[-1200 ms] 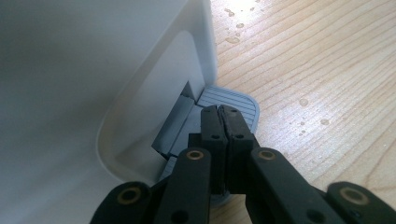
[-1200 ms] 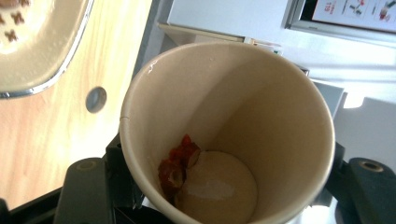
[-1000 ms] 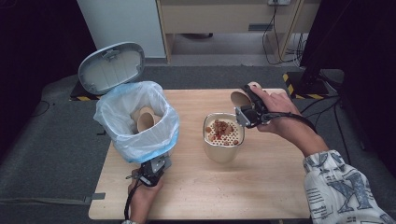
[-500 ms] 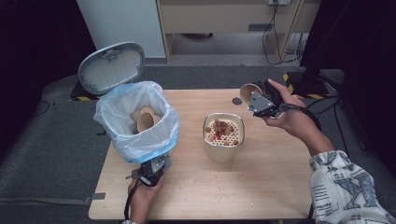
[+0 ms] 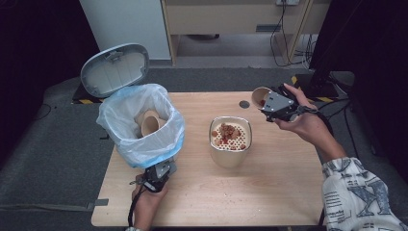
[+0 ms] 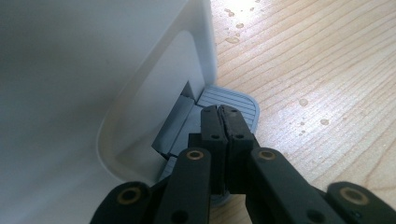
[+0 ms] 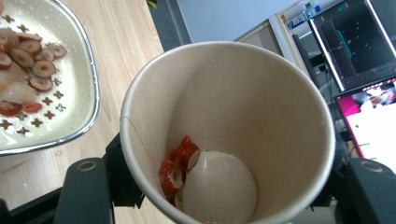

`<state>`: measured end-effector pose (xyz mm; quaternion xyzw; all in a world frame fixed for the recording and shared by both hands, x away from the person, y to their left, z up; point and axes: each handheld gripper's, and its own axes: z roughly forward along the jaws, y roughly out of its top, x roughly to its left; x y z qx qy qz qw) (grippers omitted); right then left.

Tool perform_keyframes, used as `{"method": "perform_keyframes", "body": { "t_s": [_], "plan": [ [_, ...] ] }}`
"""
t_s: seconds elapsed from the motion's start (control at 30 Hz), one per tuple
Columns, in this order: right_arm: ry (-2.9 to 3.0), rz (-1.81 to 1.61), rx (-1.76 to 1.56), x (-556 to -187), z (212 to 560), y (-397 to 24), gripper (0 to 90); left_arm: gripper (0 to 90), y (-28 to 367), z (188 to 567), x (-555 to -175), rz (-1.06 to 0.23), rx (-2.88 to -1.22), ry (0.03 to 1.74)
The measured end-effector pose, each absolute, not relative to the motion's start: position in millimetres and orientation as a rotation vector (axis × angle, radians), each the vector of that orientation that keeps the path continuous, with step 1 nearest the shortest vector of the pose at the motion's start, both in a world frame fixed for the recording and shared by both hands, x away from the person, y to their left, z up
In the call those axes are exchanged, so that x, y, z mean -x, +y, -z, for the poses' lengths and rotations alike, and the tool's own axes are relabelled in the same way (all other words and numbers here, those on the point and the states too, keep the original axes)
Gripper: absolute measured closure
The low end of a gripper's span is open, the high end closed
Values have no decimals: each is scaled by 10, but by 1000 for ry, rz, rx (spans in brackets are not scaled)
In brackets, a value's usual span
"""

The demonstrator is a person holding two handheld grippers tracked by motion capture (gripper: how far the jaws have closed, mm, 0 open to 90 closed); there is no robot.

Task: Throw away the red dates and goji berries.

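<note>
Cup (image 5: 260,95) sits clamped in my right gripper (image 5: 275,105) above the table's far right, well apart from the strainer (image 5: 230,136). Left gripper view: my left gripper (image 6: 222,112), jaws pressed together, rests on the bin's pedal (image 6: 223,103); I'd press steadily. Right gripper view: red fruit slices (image 7: 179,164) cling inside, so I'd tip slowly; my jaws are mostly hidden behind the cup.

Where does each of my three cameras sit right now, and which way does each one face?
High view: above the person's side, looking forward and down at the table; both forearms show.
Left gripper view: rides the left gripper, facing the bin and its pedal; shut jaws show.
Right gripper view: rides the right gripper, looking into the cup; jaws flank it.
Shared: the strainer shows in the high and right gripper views.
</note>
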<state>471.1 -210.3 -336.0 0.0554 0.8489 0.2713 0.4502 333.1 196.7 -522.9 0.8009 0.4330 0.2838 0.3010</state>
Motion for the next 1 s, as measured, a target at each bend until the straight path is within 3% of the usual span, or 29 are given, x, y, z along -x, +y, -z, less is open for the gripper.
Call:
{"method": "perform_keyframes", "body": {
  "t_s": [1.0],
  "plan": [
    [2164, -930, -467, -4767, 3344, -2343, 315, 879, 1969, 5228, -3333, -751, -2126, 1148]
  ]
}}
